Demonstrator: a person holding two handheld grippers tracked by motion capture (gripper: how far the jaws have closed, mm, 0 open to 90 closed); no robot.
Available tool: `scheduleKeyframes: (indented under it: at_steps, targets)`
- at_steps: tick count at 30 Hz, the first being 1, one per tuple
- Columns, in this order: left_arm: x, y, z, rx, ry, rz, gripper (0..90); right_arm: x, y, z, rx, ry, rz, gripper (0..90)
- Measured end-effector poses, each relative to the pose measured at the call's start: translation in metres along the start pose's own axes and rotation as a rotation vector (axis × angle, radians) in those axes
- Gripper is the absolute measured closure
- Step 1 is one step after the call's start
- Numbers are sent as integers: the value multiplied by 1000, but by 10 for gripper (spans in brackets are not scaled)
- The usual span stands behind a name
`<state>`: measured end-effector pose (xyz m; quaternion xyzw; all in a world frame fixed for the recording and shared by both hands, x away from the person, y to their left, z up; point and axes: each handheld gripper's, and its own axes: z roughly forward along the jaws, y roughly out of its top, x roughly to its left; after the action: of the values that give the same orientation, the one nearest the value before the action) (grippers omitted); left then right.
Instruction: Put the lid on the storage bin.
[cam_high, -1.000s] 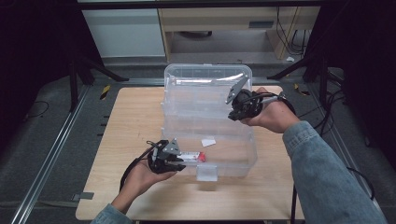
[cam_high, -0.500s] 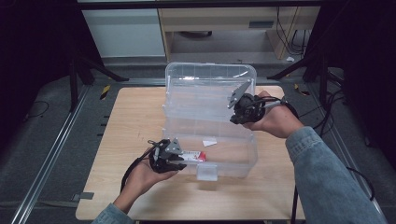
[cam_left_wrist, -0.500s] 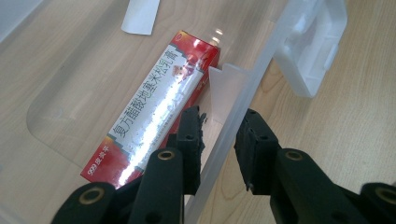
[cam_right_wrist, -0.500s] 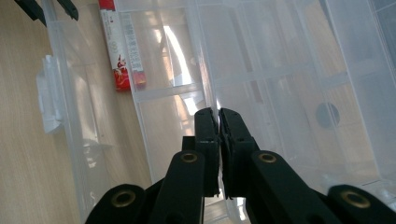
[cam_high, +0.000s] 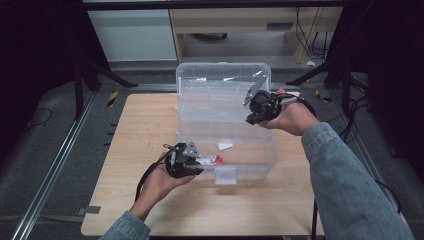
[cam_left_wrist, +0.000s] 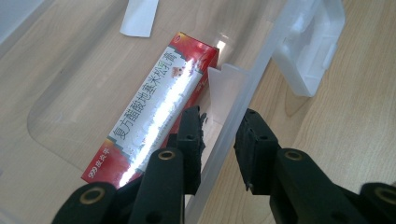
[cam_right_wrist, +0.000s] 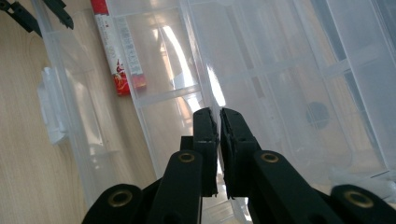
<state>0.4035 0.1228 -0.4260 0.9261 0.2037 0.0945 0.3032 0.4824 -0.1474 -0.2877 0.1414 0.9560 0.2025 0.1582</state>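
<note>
A clear plastic box (cam_high: 227, 135) stands on the wooden table with its lid (cam_high: 220, 90) raised at the back. A red and white carton (cam_left_wrist: 154, 102) lies flat inside, against the front wall (cam_left_wrist: 243, 93). My left gripper (cam_left_wrist: 219, 116) straddles that front wall near the carton (cam_high: 211, 159). Its jaws stand apart with the thin wall between them, and a gap shows on both sides. My right gripper (cam_right_wrist: 217, 114) is pinched shut on a thin clear edge of the raised lid, at the box's right side (cam_high: 251, 116).
A white paper slip (cam_high: 225, 146) lies on the box floor behind the carton. The clear latch (cam_high: 225, 175) hangs off the front wall. Bare wooden table (cam_high: 145, 130) surrounds the box; dark floor and metal rails lie beyond its edges.
</note>
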Motion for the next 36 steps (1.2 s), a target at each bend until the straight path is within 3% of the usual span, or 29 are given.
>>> scheduleKeyframes:
  at_steps: [17,36]
  targets:
    - [-1,-1,0,-6,4,8,713,33,-20,-2,-8,13,-15,853]
    - [2,-4,-1,-22,-14,-11,699,42,-30,-1,-40,11,-8,839]
